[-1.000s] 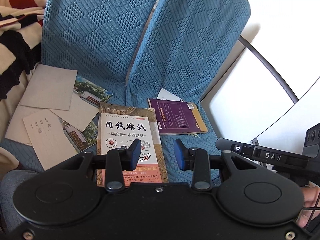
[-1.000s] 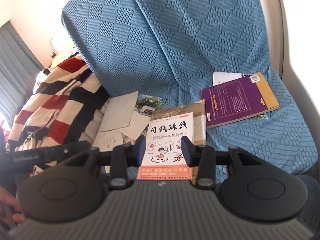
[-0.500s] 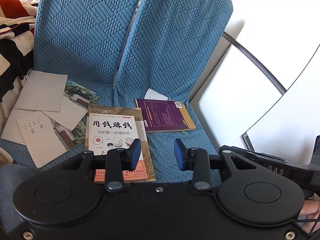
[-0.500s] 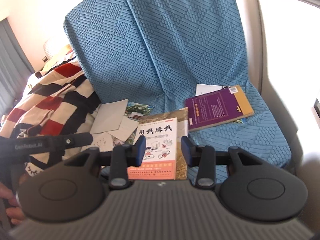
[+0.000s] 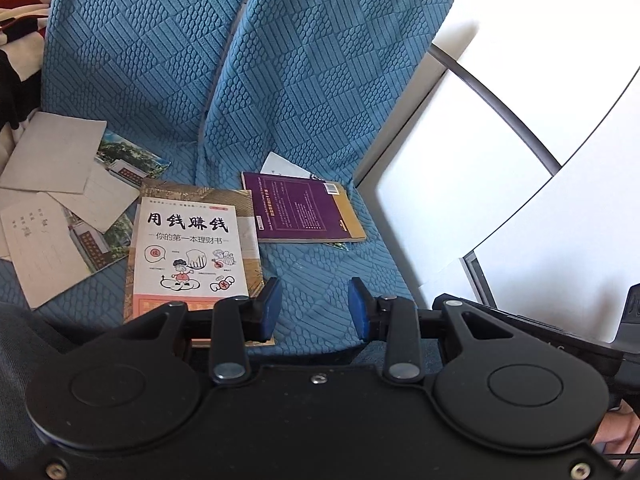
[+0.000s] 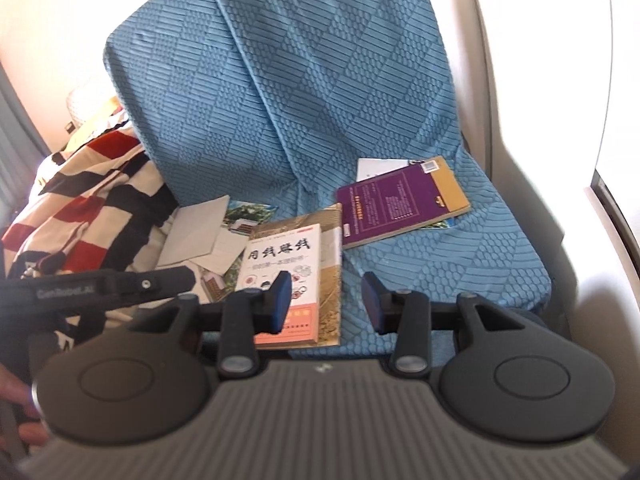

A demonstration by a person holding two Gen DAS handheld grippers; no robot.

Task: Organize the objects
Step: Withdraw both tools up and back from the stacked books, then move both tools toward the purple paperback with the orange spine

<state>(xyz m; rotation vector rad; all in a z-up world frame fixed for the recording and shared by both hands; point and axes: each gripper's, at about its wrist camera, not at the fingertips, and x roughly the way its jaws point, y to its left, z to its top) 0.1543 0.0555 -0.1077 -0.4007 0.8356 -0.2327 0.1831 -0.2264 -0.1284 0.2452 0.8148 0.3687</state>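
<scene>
A white book with black Chinese title (image 5: 188,252) lies on a tan book (image 5: 246,216) on the blue seat cushion (image 5: 320,276). A purple book (image 5: 300,208) lies to its right over a white paper (image 5: 280,166). Grey envelopes and postcards (image 5: 52,200) are scattered at left. My left gripper (image 5: 314,308) is open and empty, above the cushion just right of the white book. In the right wrist view the white book (image 6: 284,268), purple book (image 6: 396,200) and envelopes (image 6: 200,228) show too. My right gripper (image 6: 326,304) is open and empty above the tan book's right edge.
A red, black and cream striped blanket (image 6: 80,200) is heaped at the left. Blue back cushions (image 6: 320,80) rise behind the books. A white armrest and wall (image 5: 480,160) bound the seat at right. The left gripper's body (image 6: 100,288) shows in the right wrist view.
Both grippers have pulled back and shifted right, so the white book now sits left of each gripper's gap. Both stay open and empty. The books have not moved.
</scene>
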